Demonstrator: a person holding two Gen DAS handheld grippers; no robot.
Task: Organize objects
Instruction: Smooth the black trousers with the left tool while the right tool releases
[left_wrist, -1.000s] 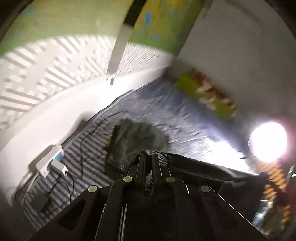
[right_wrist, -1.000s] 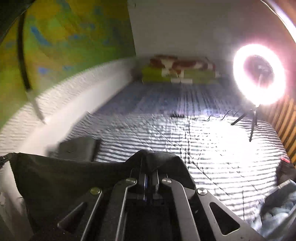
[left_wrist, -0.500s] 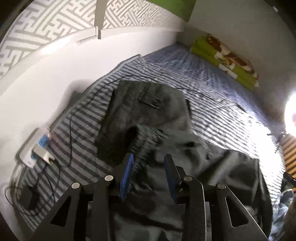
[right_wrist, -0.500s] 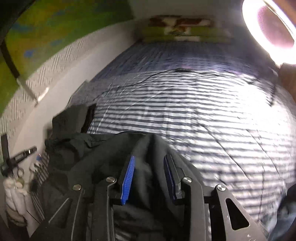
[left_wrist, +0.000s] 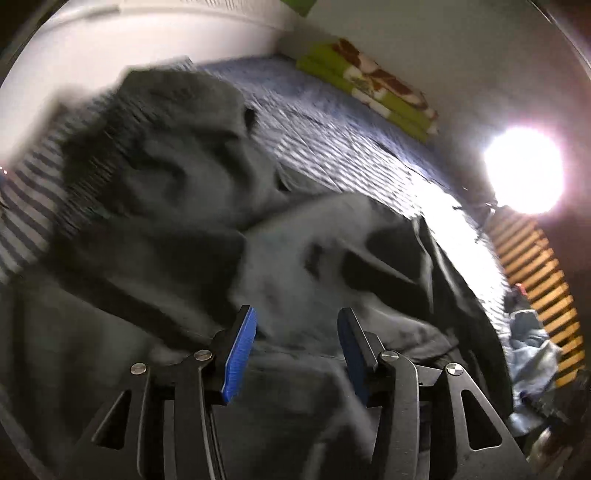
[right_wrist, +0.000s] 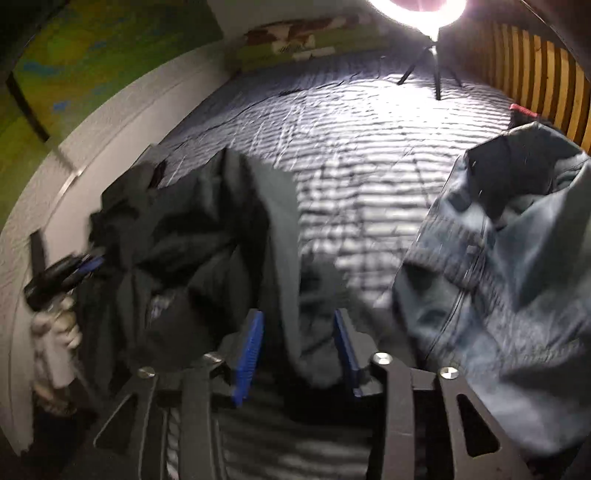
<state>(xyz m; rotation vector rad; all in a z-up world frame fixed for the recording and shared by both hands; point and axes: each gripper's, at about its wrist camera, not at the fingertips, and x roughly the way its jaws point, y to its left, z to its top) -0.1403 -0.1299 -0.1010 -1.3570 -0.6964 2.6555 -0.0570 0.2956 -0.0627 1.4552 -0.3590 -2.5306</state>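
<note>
- lying across the striped bed cover (right_wrist: 354, 173), a dark garment (left_wrist: 303, 266) spreads in loose folds just in front of both grippers.
- the left gripper (left_wrist: 295, 325) points down at the cloth; its 2 blue pads (left_wrist: 240, 343) stand apart and its jaws are opening, with the dark fabric lying in the gap below them but not pinched.
- beyond the dark garment in the left wrist view, a second dark grey folded piece (left_wrist: 173, 147) lies on the cover close to the white wall (left_wrist: 147, 40), touching or overlapping the first.
- the right gripper (right_wrist: 297, 328) also tilts down, and its jaws are opening; a fold of the dark garment (right_wrist: 207, 240) runs up between its blue pads (right_wrist: 249, 350), and they do not press on it.
- in the right wrist view the left gripper (right_wrist: 70, 271) shows at the far left edge, carried by a hand in a pale glove (right_wrist: 55, 332), beside the garment's other end.
- a blue-grey jacket (right_wrist: 509, 277) lies bunched on the right of the cover, apart from the dark garment.
- a green patterned blanket (left_wrist: 373, 85) lies folded at the far end of the bed.
- a ring light (left_wrist: 524, 171) glares on its stand beside wooden slats (right_wrist: 535, 66).
- both views are smeared with motion blur, so the fine detail of the cloth cannot be told.
</note>
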